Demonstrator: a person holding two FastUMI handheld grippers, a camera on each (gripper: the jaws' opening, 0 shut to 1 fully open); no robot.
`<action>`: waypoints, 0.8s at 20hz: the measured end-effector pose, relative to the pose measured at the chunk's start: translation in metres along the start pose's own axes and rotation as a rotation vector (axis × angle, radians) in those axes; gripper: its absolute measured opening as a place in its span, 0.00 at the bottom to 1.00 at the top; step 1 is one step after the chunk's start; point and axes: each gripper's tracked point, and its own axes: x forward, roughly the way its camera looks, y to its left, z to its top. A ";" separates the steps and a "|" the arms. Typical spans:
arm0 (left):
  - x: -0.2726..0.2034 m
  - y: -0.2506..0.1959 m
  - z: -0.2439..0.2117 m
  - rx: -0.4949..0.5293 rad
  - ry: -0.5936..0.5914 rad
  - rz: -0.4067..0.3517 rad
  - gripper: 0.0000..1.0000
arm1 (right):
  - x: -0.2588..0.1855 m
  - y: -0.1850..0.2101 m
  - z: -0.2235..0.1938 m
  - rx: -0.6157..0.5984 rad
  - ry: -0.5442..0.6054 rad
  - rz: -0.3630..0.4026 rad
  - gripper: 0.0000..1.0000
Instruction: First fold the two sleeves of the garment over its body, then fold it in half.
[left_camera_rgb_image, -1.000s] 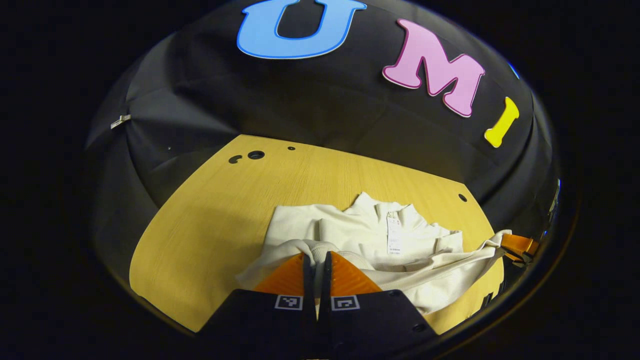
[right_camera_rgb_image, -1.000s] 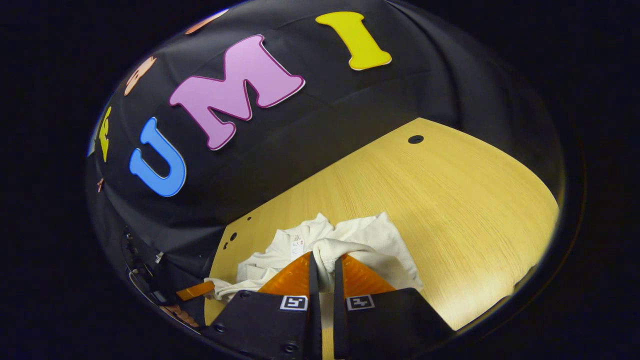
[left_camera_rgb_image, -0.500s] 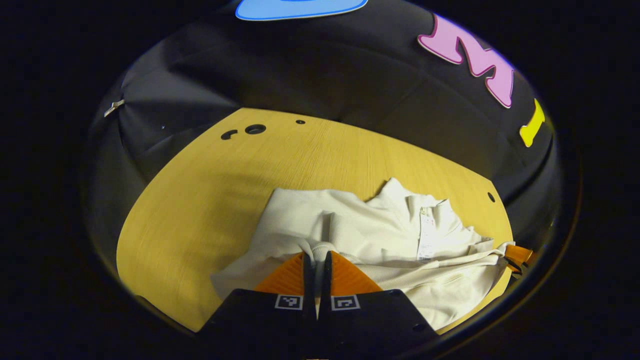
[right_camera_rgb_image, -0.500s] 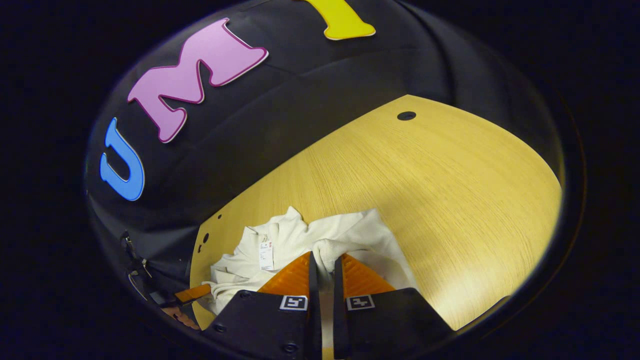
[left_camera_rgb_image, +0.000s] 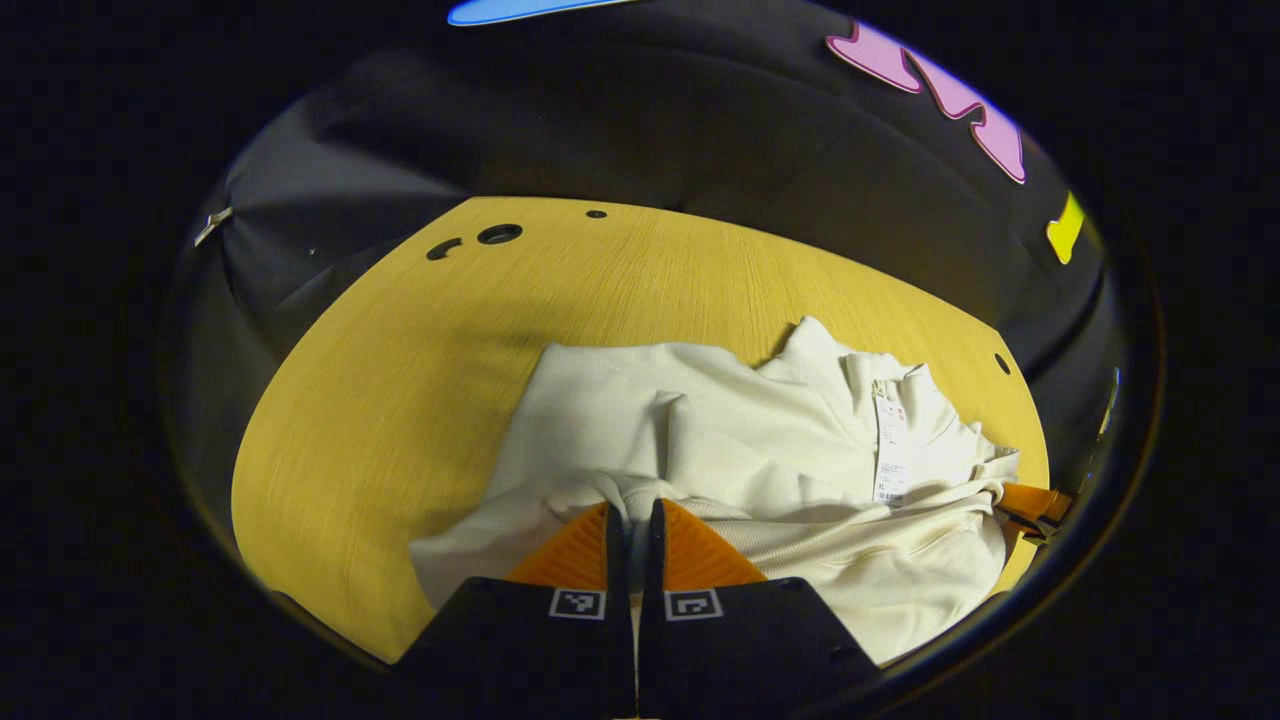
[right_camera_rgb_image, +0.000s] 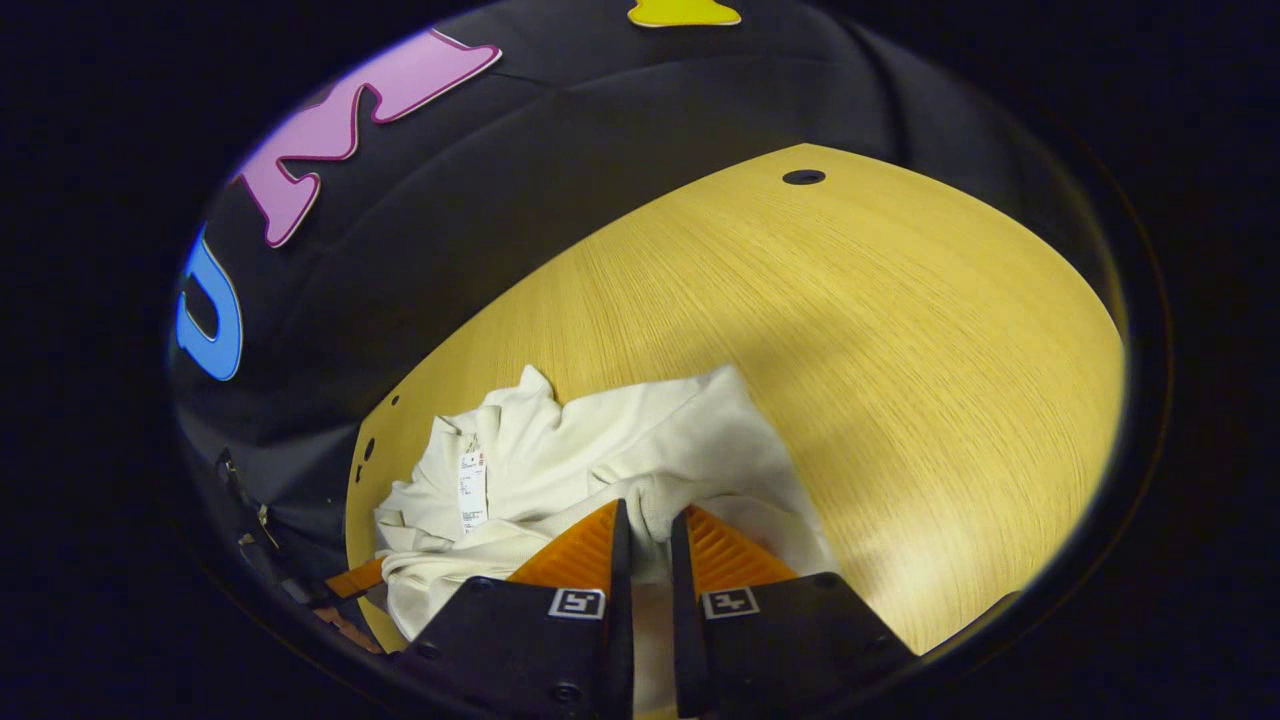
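A cream garment (left_camera_rgb_image: 760, 440) lies on the wooden table (left_camera_rgb_image: 400, 400), its sleeves laid over the body and a white tag (left_camera_rgb_image: 888, 450) hanging at the collar. My left gripper (left_camera_rgb_image: 630, 510) is shut on the garment's ribbed hem, lifted over the body. In the right gripper view the same garment (right_camera_rgb_image: 600, 450) shows, and my right gripper (right_camera_rgb_image: 645, 515) is shut on the hem's other corner. The right gripper's orange finger (left_camera_rgb_image: 1030, 500) shows at the far right of the left gripper view. The left gripper's orange finger (right_camera_rgb_image: 355, 578) shows at the lower left of the right gripper view.
Round holes (left_camera_rgb_image: 498, 234) mark the table's far left corner, and another hole (right_camera_rgb_image: 803, 177) sits at the far right. Bare table (right_camera_rgb_image: 900, 350) stretches to the right of the garment. The black cloth wall closes the back.
Both grippers have carried the hem forward toward the collar and tilted downward. The garment looks larger and nearer, and more table shows.
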 end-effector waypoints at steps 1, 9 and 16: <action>-0.001 0.000 -0.001 -0.003 0.003 -0.006 0.11 | -0.001 0.001 0.001 0.011 0.003 0.003 0.15; -0.025 0.008 0.013 0.013 -0.059 0.018 0.55 | -0.034 0.007 0.009 -0.024 -0.036 0.031 0.66; -0.083 0.005 0.019 0.072 -0.169 0.033 0.79 | -0.089 0.002 0.020 -0.064 -0.105 0.039 0.80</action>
